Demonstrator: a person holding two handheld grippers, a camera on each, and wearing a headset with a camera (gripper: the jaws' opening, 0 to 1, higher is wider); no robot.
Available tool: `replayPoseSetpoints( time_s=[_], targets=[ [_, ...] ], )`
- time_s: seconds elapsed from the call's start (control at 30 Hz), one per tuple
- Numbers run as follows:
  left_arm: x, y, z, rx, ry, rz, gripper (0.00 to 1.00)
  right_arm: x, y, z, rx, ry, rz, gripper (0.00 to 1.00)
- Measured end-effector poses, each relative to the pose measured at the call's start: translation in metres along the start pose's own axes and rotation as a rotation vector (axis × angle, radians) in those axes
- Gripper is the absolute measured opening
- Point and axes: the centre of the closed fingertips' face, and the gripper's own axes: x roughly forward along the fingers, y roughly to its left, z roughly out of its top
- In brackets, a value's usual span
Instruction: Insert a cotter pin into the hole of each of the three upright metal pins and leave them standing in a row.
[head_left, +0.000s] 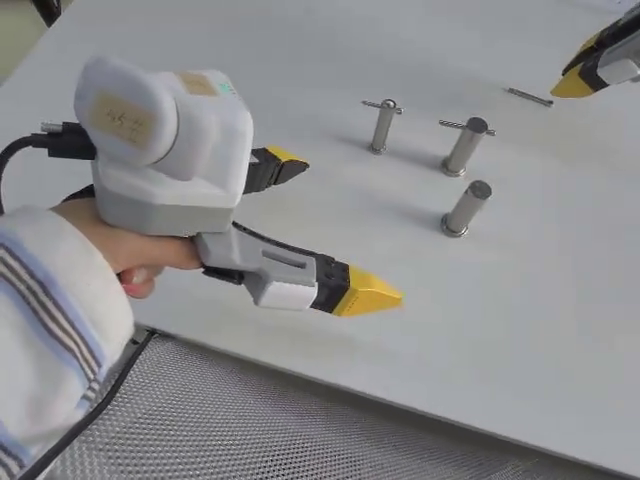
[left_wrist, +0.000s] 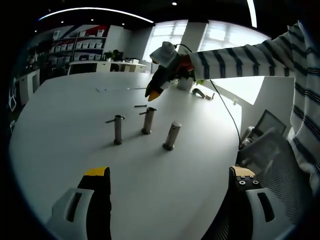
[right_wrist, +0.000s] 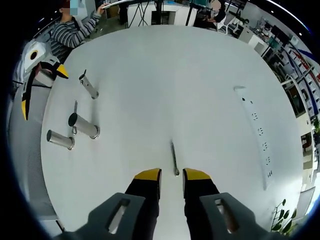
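Narrowly open and empty, your right gripper (right_wrist: 172, 175) frames the thin metal cotter pin (right_wrist: 174, 159) for the bare steel pin (head_left: 466, 208); left gripper (head_left: 345, 230) hangs wide open, empty.

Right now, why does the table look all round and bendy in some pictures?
Left gripper view: the fisheye lens bends the table into a curve, and the windows glare white. Right gripper view: same bulge, the table looks like a dome. Head view: no bending, just faint soft shadows beside the metal pins.
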Motion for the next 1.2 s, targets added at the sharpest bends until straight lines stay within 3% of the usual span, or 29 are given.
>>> replayPoseSetpoints(
  time_s=[0.33, 0.43, 0.47, 0.5, 0.67, 0.97, 1.1, 1.2],
  targets=[
    [-0.002, 0.005, -0.008, -0.005, 0.021, 0.010, 0.97, 0.023, 0.000, 0.000, -0.010, 0.047, 0.015, 0.10],
    [-0.004, 0.005, -0.010, -0.007, 0.021, 0.012, 0.96, 0.029, 0.002, -0.005, -0.023, 0.085, 0.020, 0.09],
    [-0.005, 0.005, -0.010, -0.009, 0.021, 0.013, 0.96, 0.027, 0.003, -0.005, -0.023, 0.086, 0.024, 0.08],
    [-0.005, 0.005, -0.010, -0.010, 0.019, 0.013, 0.96, 0.029, 0.002, 0.002, 0.009, 0.052, 0.017, 0.07],
    [-0.004, 0.002, -0.013, -0.015, 0.023, 0.009, 0.96, 0.029, 0.011, 0.000, -0.036, 0.088, 0.062, 0.00],
    [-0.002, -0.003, -0.011, -0.024, 0.013, 0.004, 0.95, 0.026, 0.011, -0.003, -0.070, 0.130, 0.078, 0.00],
    [-0.002, -0.004, -0.011, -0.023, 0.018, 0.010, 0.95, 0.025, 0.011, -0.005, -0.121, 0.150, 0.086, 0.00],
    [-0.003, -0.005, -0.009, -0.031, 0.008, 0.012, 0.95, 0.024, 0.010, -0.005, -0.105, 0.159, 0.099, 0.00]
  ],
)
